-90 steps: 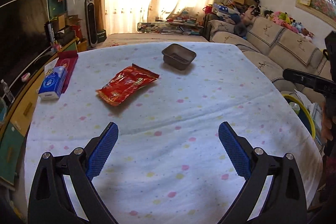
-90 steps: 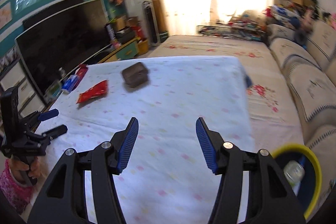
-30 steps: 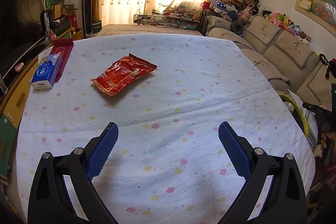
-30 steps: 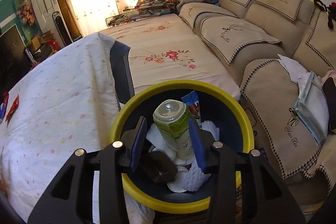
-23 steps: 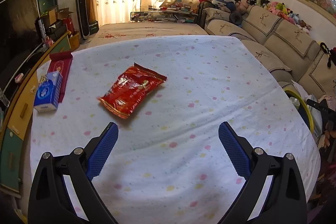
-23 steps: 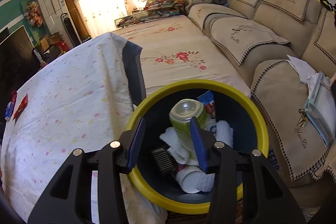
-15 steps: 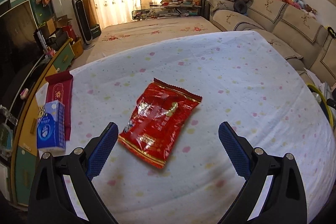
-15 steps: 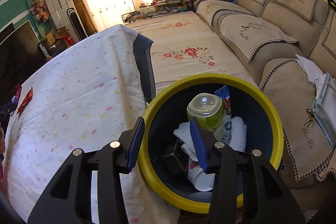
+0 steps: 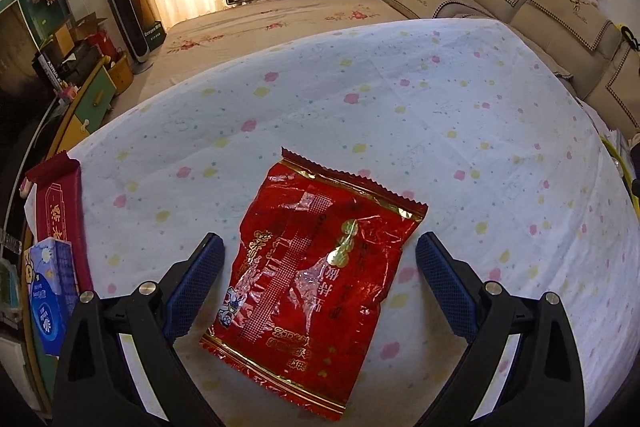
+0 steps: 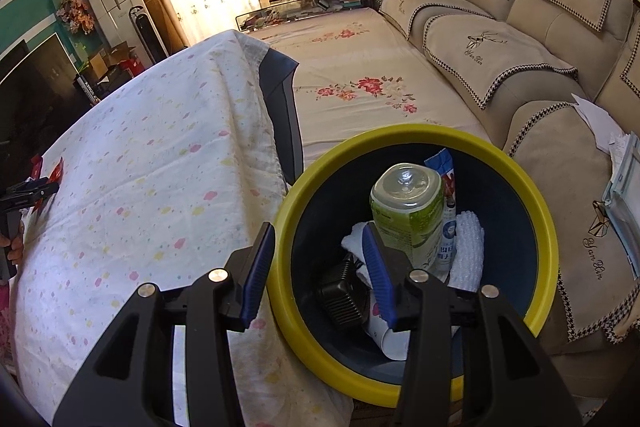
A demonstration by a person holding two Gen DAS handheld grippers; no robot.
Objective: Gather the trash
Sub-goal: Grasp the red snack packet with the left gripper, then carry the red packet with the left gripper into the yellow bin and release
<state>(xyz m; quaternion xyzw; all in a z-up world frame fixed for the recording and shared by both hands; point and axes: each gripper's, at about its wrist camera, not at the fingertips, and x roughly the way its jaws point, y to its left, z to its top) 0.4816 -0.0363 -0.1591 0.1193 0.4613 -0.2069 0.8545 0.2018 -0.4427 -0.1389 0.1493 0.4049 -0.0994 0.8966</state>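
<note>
My left gripper (image 9: 320, 259) is spread wide around the red snack wrapper (image 9: 320, 267); my right gripper (image 10: 318, 263), part-open and empty, hangs over the trash bin (image 10: 532, 195).

left wrist looks down close on table (image 9: 440, 115); right wrist overlooks bin (image 10: 400, 143), sharing tablecloth.

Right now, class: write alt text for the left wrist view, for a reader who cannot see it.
A crinkled red snack wrapper lies flat on a flower-dotted tablecloth, framed by the open left gripper. A blue tissue pack sits at the table's left edge.

One red wrapper (image 9: 320, 275); one bin (image 10: 416, 385); one bottle (image 10: 408, 211); two tissue packs (image 9: 54, 267).
</note>
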